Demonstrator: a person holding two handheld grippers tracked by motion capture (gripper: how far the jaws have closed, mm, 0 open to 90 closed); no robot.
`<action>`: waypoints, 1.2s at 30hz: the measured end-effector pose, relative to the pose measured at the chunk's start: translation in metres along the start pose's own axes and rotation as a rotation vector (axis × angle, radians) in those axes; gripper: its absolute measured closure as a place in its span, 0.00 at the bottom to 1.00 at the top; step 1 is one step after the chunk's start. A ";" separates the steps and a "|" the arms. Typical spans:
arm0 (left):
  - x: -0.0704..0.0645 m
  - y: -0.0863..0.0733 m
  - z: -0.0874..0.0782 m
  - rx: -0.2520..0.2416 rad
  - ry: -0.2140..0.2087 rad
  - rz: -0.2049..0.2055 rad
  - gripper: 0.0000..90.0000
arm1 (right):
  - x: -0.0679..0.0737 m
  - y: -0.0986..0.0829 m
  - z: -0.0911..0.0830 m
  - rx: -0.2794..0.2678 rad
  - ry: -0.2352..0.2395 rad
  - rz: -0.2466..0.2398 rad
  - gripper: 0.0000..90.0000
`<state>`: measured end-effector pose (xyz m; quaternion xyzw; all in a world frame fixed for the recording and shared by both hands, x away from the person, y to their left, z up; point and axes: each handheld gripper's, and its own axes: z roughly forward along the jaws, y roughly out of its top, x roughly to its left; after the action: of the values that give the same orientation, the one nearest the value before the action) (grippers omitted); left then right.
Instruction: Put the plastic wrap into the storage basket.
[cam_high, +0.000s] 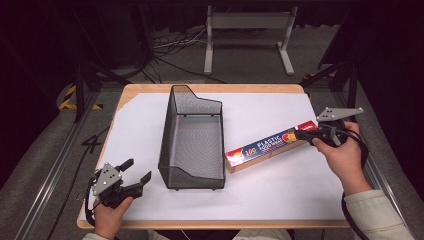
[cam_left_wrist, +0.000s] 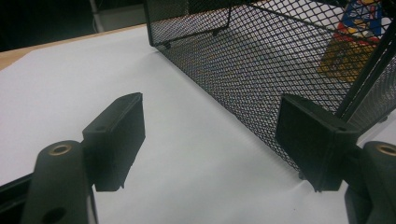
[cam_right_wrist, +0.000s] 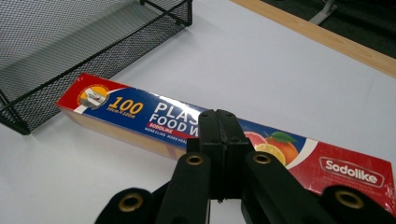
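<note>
A: Where are the 2 hands?

B: In the high view the left hand sits at the near left corner of the table, palm wrapped around the left gripper. Its jaws stand wide apart, holding nothing, aimed toward the basket. The right hand reaches in from the right, forearm in a pale sleeve, and holds the right gripper low over the box.

A: And the right jaws?

B: In the right gripper view the right gripper has its jaws pressed together, with no gap between them. They sit in front of the near long edge of the box; whether they touch it, I cannot tell.

A: Where does the box lie?

B: Flat on the white sheet, just right of the basket, slanting away to the right. Its near end is close to the basket's right wall.

A: Any writing?

B: Yes. "100" in yellow, then "PLASTIC FOOD WRAP" in white on blue, partly covered by the jaws in the right gripper view. A small red strip reads "SODOLIKE", and "Sodolike" repeats in white on the red end. Fruit is pictured beside it.

A: Materials?

B: The box is long, thin, glossy cardboard. The basket is black wire mesh, rectangular, open-topped, with 1 end cut lower. In the left gripper view its mesh wall stands just behind the right-hand jaw. The table is pale wood under the matte sheet.
</note>
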<state>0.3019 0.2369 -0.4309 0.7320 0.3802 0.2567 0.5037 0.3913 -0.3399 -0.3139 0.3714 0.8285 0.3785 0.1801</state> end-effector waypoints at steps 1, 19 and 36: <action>0.000 0.000 0.000 0.000 0.000 0.000 0.28 | 0.000 0.000 0.000 0.000 0.000 0.000 1.00; 0.001 -0.005 -0.004 0.018 0.008 0.021 0.28 | -0.024 0.047 0.039 0.059 -0.052 -0.019 1.00; -0.001 -0.005 -0.004 0.023 0.007 0.031 0.28 | -0.044 0.039 0.082 0.140 -0.084 -0.008 1.00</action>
<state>0.2968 0.2390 -0.4339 0.7427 0.3737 0.2624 0.4898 0.4866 -0.3156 -0.3366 0.3951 0.8461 0.3031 0.1900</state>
